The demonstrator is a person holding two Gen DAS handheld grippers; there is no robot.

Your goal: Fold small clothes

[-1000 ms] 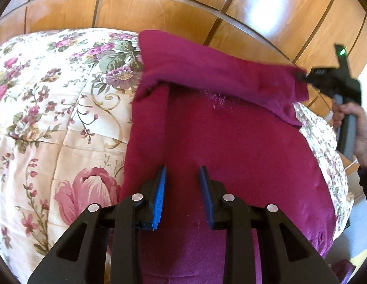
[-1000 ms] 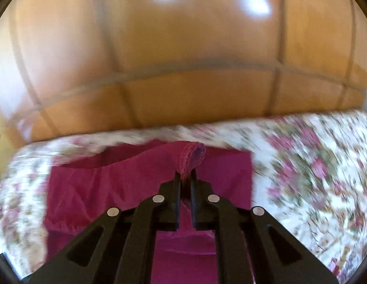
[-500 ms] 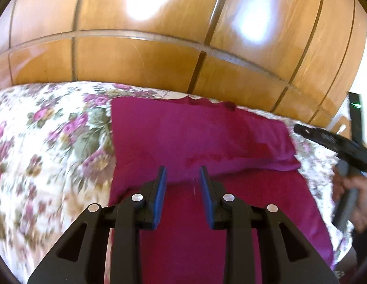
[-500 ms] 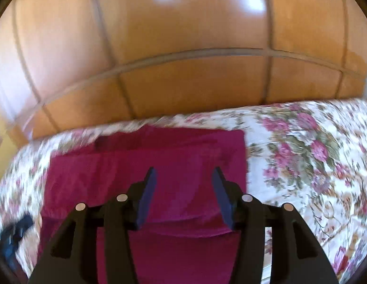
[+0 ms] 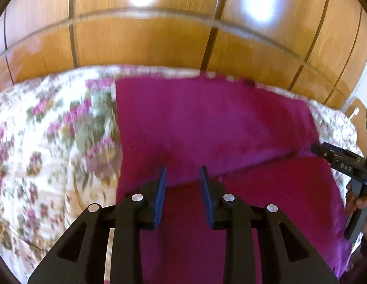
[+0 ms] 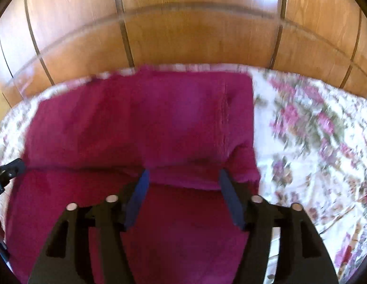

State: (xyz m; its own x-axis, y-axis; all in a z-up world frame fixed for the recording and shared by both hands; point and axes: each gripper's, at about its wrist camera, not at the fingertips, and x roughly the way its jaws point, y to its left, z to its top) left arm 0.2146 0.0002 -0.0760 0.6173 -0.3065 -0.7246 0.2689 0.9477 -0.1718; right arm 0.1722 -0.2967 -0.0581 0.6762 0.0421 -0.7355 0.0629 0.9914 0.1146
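A magenta garment lies on the floral bedspread, its far part folded toward me over the near part. The fold's loose edge crosses just beyond my left gripper, which is open and empty above the cloth. In the right wrist view the garment fills the middle, and my right gripper is wide open and empty over the folded edge. The right gripper also shows at the right edge of the left wrist view.
A glossy wooden panelled wall rises right behind the bed. The floral bedspread extends to the right of the garment. The left gripper's tip shows at the left edge of the right wrist view.
My right gripper let go of the garment's corner and opened wide. The lifted part dropped flat as a fold. Both grippers drew back toward me and tilted up.
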